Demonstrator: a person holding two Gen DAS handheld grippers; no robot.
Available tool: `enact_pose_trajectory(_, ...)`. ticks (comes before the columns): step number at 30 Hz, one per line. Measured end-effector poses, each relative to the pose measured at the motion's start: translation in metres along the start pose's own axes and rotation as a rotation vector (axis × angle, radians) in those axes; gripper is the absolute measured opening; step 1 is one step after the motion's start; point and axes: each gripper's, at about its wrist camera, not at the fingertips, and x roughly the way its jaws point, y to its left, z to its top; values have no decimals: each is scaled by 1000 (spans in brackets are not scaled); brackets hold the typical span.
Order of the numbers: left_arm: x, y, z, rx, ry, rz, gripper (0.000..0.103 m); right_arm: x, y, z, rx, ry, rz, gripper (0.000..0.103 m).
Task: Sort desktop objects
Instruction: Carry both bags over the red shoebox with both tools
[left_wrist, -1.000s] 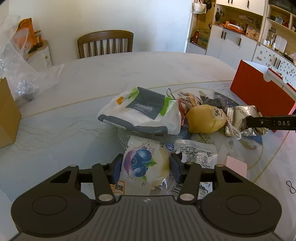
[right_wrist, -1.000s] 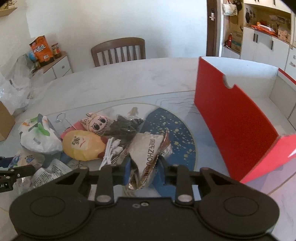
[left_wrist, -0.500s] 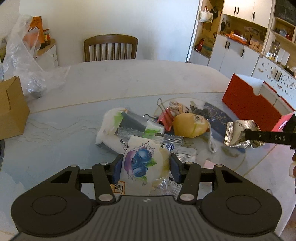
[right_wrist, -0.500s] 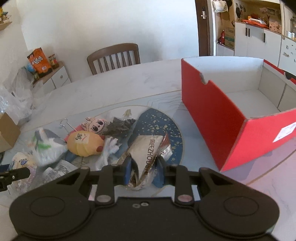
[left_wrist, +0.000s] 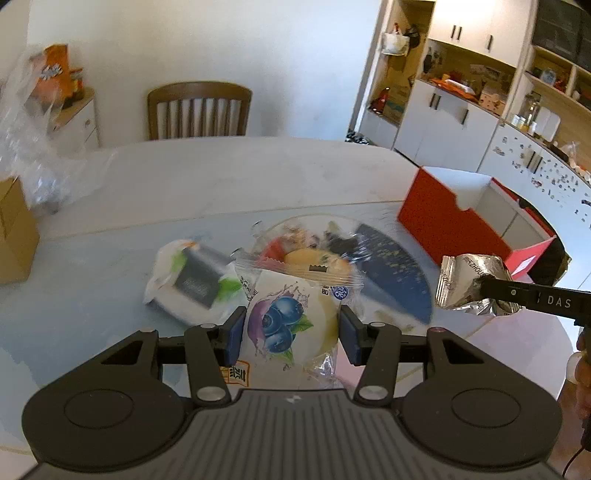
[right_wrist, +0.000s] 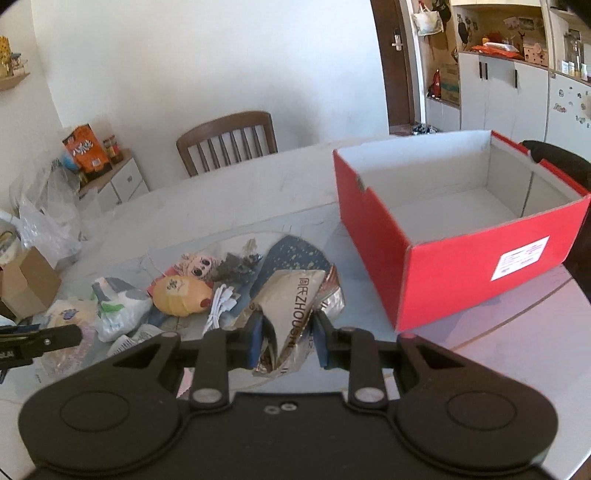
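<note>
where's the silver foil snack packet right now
The crumpled silver foil snack packet is clamped in the right gripper, lifted off the table, right of the yellow plush toy and left of the open red cardboard box.

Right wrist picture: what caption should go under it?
Right gripper clamps a silver snack packet beside the open red box.

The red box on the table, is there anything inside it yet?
No, the red box shows only its bare pale floor and walls in the right wrist view.
</note>
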Motion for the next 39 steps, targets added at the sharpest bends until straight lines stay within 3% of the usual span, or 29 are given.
enact_pose_trajectory(16,15,-96,50,97,-29,-77,50,-40,-55,42,61,-91,-18,27)
enact_pose_trajectory(28,47,-175,85,156,-46,-149,50,-39,-112,70,58,-124,-25,27)
enact_pose_trajectory(39,80,-233,100,207,-24,-164,50,-31,-162,88,58,-115,-49,27)
